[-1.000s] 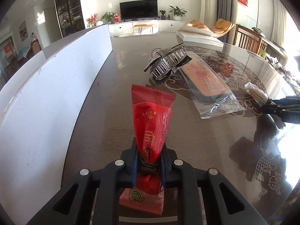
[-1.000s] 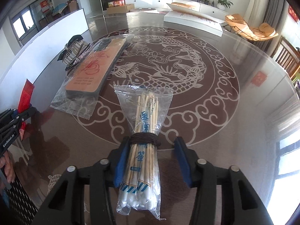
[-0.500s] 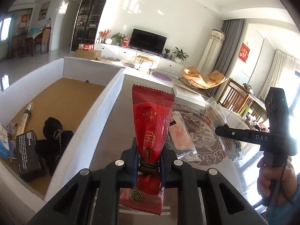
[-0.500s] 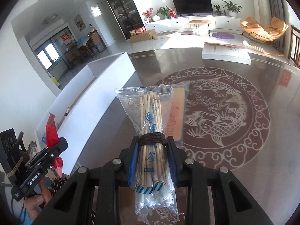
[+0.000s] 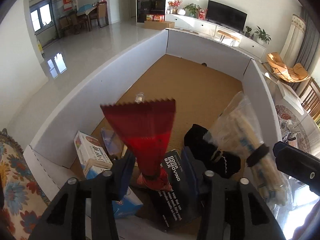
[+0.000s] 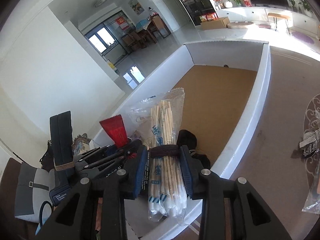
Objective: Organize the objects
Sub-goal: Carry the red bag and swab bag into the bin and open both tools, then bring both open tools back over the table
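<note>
The red packet (image 5: pixel 144 138) stands between the blue pads of my left gripper (image 5: pixel 158 172), its long axis running straight out along my fingers, sawtooth end far from me, crimped waist level with the pads. My left jaws have just been opening: there is daylight on both sides of that waist, so nothing presses on it any more and I judge it free to drop. It lies directly over the near end of the white box (image 5: pixel 120 68), above the black carton (image 5: pixel 172 182) and just beside the white-and-blue carton (image 5: pixel 94 160), so the only way it can go is down into that crowded corner. The swab bag (image 6: pixel 166 156) sits the same way in my right gripper (image 6: pixel 163 170), long axis along the fingers, cotton tips toward me, its dark band level with the pads. Those jaws have just been opening too, and I see a slim gap at each pad, so I count this grip as let go. This bag hangs over the box's near wall, with the black cloth (image 6: pixel 188 138) just past it, so part of it may land on the rim rather than inside. The 2 grippers are side by side, the left 1 deeper over the box. The silver clip (image 6: pixel 309 142) waits on the table (image 6: pixel 284 104), well apart.
</note>
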A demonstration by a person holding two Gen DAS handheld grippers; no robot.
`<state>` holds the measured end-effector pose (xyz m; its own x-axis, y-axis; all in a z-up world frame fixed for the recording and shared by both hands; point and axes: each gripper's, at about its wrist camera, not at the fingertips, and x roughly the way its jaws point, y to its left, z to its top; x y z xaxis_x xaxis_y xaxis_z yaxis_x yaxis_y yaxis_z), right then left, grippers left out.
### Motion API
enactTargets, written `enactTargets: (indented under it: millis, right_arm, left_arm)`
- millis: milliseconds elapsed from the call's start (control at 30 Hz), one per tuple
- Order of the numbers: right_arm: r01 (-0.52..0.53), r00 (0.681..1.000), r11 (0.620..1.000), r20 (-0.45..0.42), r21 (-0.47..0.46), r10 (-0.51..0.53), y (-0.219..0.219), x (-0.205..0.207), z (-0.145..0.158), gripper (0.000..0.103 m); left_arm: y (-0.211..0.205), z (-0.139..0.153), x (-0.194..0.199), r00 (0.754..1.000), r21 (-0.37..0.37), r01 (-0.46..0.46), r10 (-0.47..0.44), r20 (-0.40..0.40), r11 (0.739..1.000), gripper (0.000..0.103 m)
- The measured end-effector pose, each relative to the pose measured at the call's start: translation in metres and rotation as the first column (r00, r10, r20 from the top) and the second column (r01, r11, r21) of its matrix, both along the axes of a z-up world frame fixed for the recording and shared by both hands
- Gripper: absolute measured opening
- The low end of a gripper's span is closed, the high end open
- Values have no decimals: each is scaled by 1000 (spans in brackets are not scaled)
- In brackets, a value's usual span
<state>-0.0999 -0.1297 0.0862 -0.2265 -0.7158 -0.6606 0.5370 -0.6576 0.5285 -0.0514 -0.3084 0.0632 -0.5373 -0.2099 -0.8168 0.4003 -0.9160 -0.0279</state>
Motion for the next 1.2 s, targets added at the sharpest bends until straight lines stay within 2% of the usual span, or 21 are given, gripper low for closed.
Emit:
enactTargets:
  millis: [33, 67, 100, 133, 167, 233, 300, 400, 433, 467, 567, 700, 800, 933, 1033, 1200]
  right_arm:
    - [5, 1000, 1000, 7, -11, -5, 2, 3, -4, 68]
    - [-1, 1000, 999, -9, -34, 1, 8, 8, -6, 74]
    - [-21, 999, 998, -48, -56, 18, 15, 15, -5, 74]
    - [-30, 995, 999, -97, -38, 26, 24, 23, -2, 74]
    - [-2, 987, 1000, -161, 29, 7, 33, 31, -1, 83]
    - [49, 959, 993, -284, 105, -17, 63, 48, -2, 89]
    - [92, 938, 984, -345, 153, -34, 107, 55, -11, 92]
    - [205, 916, 943, -391, 264, -90, 175, 65, -33, 93]
    - [243, 913, 922, -391, 301, -113, 203, 64, -38, 93]
    - [279, 913, 897, -385, 343, -137, 225, 64, -49, 93]
    - [359, 911, 833, -351, 421, -216, 281, 61, -74, 93]
    - [405, 906, 788, -320, 464, -278, 325, 64, -91, 93]
    - [413, 904, 792, -309, 450, -296, 337, 66, -95, 94]
    - [415, 902, 790, -316, 451, -293, 332, 67, -96, 97]
    - [426, 899, 781, -307, 457, -312, 332, 63, -97, 103]
    - [434, 897, 779, -301, 452, -325, 332, 62, -98, 103]
  left_arm:
    - [1, 3, 7, 999, -13, -14, 13, -32, 1000, 71]
    - [5, 7, 15, 997, -27, -32, 30, -67, 999, 78]
    - [9, 11, 24, 994, -36, -46, 42, -102, 998, 81]
    - [15, 16, 31, 989, -41, -51, 45, -138, 998, 85]
    - [21, 20, 39, 985, -42, -48, 40, -169, 998, 87]
    - [39, 28, 51, 975, -37, -21, 12, -222, 999, 87]
    - [61, 36, 60, 963, -23, 38, -43, -267, 999, 87]
    - [103, 49, 73, 932, -3, 165, -157, -326, 986, 88]
    - [122, 50, 74, 920, 4, 215, -201, -337, 977, 91]
    - [141, 48, 76, 908, 14, 266, -245, -341, 964, 100]
    - [196, 31, 67, 881, 39, 388, -358, -308, 921, 103]
    - [257, -15, 40, 877, 43, 462, -449, -172, 886, 103]
    - [285, -45, 25, 872, 1, 482, -480, -94, 876, 103]
    - [296, -70, 22, 863, -41, 504, -505, -23, 863, 103]
    - [292, -77, 23, 857, -32, 515, -515, 5, 857, 103]
    - [292, -81, 24, 855, -32, 518, -518, 4, 855, 103]
